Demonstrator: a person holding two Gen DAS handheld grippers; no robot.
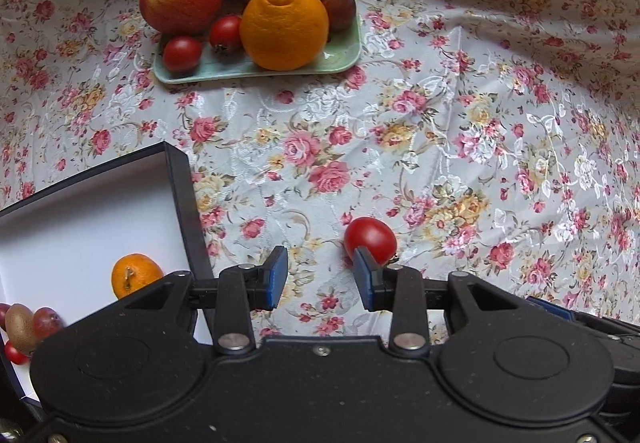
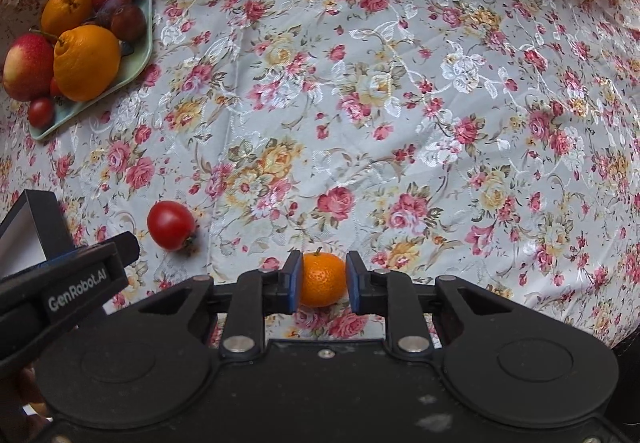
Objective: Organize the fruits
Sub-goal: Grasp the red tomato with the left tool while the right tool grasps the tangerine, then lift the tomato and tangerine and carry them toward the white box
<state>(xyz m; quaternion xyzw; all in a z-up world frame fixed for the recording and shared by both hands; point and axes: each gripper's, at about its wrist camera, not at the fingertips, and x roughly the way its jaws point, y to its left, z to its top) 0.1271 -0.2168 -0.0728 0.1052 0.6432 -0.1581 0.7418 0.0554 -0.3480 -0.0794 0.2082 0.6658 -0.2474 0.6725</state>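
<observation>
Your right tongs point(image 2: 320, 279) are clenched on a small mandarin point(image 2: 322, 279), one blue pad point(image 2: 294, 281) on each side, so it sits centred and won't roll. Your left tongs point(image 1: 320, 279) stand released, nothing between the pads. A red tomato point(image 1: 370, 239) lies loose on the flowered cloth point(image 1: 440, 123) at one o'clock, just past the right pad. The white box point(image 1: 80, 211) at nine o'clock already holds some fruit, probably the sorting spot. The green tray point(image 1: 340, 59) at eleven o'clock is piled high.

red tomato point(image 1: 370, 239), floral tablecloth point(image 1: 440, 123), mint tray point(image 1: 344, 59)
</observation>
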